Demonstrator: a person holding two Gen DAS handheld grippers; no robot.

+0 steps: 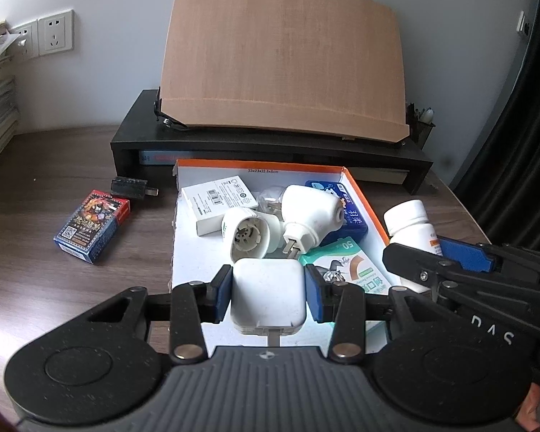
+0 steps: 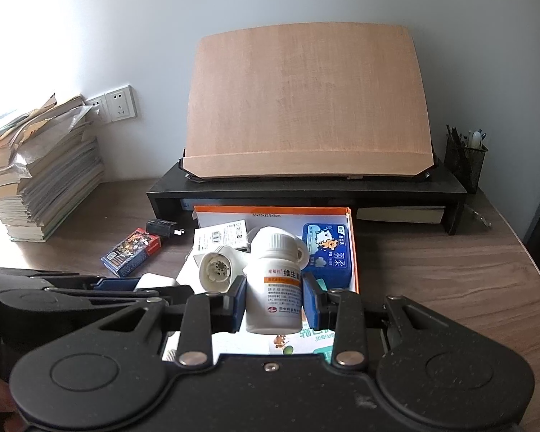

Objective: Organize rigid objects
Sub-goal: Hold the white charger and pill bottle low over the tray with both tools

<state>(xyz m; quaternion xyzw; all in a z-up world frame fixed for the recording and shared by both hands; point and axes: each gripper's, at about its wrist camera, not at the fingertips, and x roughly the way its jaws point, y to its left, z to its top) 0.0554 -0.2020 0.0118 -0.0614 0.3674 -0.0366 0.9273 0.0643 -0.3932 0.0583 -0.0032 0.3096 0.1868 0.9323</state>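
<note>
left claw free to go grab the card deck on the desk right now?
Probably not. The left claw is shut on the white charger over the box. The path to the card deck looks clear, but it must drop the charger first.

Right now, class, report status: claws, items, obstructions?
Left claw shut on square white charger. Right claw shut on white pill bottle. Both over orange-rimmed box.

Between the blue pads point(image 1: 222, 294) of our left gripper point(image 1: 268, 293) we see a plain white charger point(image 1: 267, 293), and between those of our right gripper point(image 2: 274, 297) a white bottle point(image 2: 274, 284) with an orange-banded label. Just ahead of both lies a white box point(image 1: 185, 252) edged in orange, holding a blue packet point(image 2: 325, 252) with a cartoon print. Left of it sits a blue-and-red card pack point(image 1: 93, 225) on the dark wood-grain desk point(image 1: 36, 270).
</note>
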